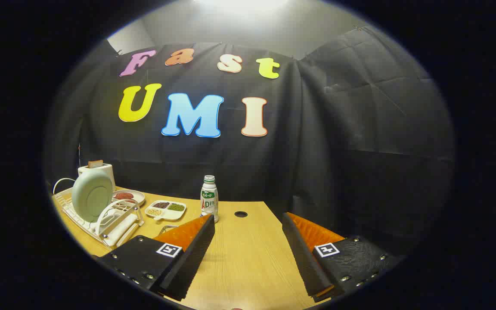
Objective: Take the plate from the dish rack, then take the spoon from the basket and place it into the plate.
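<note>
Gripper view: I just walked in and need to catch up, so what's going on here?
Nothing is being handled yet. The gripper is open and holds nothing, its fingers spread over the bare wooden table. The pale plate stands on edge in the white dish rack, off beyond the left finger. A small bottle stands just ahead of that finger, with a divided snack tray beside it and a toaster behind the rack.

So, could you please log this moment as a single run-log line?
gripper: open, holding nothing, above table | plate: upright in dish rack, ahead and left of fingers | bottle: just beyond left finger | stage: plate not yet taken
</note>
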The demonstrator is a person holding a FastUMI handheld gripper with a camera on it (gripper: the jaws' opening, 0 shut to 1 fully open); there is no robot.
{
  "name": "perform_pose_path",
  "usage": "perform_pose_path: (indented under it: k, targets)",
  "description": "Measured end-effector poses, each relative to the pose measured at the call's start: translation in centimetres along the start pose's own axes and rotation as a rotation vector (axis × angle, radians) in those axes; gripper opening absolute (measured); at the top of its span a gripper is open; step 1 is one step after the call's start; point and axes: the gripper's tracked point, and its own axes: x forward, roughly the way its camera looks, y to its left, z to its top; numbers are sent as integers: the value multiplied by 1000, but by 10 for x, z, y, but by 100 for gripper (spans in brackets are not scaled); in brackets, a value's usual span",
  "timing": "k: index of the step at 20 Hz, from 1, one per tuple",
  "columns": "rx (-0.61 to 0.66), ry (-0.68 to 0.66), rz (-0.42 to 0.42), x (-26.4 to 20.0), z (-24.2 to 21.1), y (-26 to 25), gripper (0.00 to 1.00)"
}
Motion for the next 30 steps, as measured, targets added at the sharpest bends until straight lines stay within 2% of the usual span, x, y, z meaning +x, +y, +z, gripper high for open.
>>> perform_pose_path:
  k: [5, 11, 16, 24, 30]
  targets:
    - [6, 27, -13, -41, 43, 56, 97]
    - [25, -18, 77, -61, 107, 154, 96]
    - [28, -79, 158, -56, 147, 221, 97]
    - [55, -17, 226, -28, 141, 293, 97]
    - [77, 75, 221, 0, 119, 323, 97]
